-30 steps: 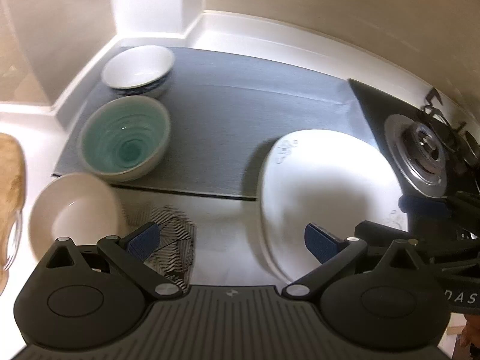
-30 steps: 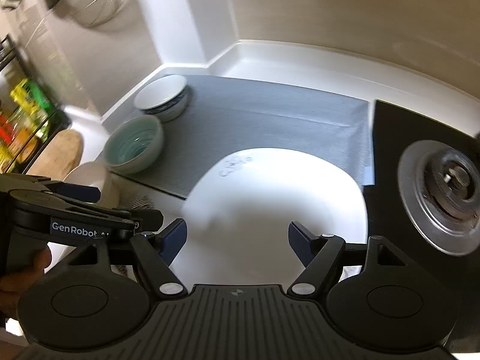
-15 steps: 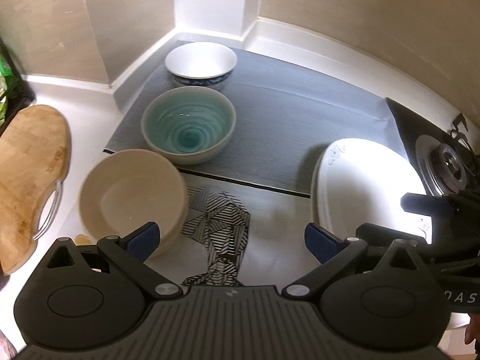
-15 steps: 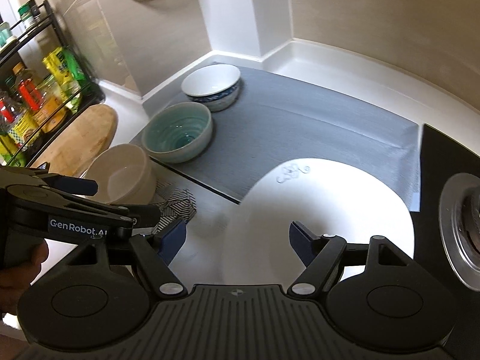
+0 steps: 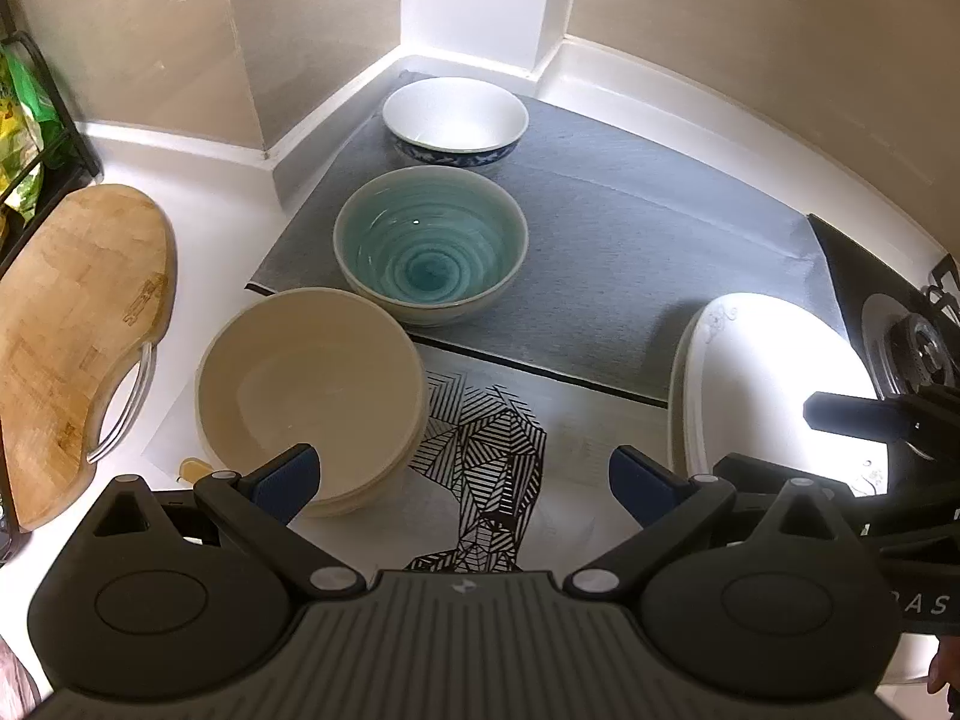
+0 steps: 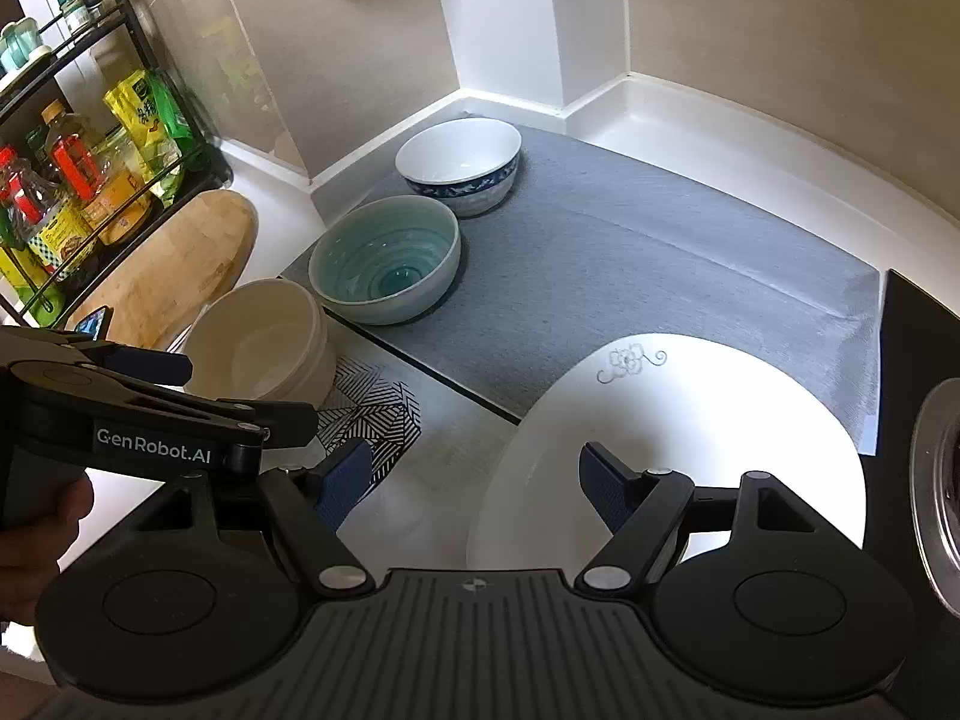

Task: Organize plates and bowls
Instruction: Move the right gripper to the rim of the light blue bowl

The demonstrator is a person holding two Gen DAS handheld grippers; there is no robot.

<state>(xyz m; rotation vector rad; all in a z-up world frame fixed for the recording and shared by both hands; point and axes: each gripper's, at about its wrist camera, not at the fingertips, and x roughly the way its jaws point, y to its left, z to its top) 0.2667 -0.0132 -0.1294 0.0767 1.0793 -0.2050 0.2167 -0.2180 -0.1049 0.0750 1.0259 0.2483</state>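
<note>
Showing only rightward, spice rack; left gripper, right gripper both gape empty.

Both views are swinging leftward and pulling back along the worktop. In the left wrist view the cream bowl is sliding from the frame's left edge toward the middle, coming up against the left gripper, while the white plate is drifting out to the right. The cutting board and the condiment rack are coming fully into sight.
</note>
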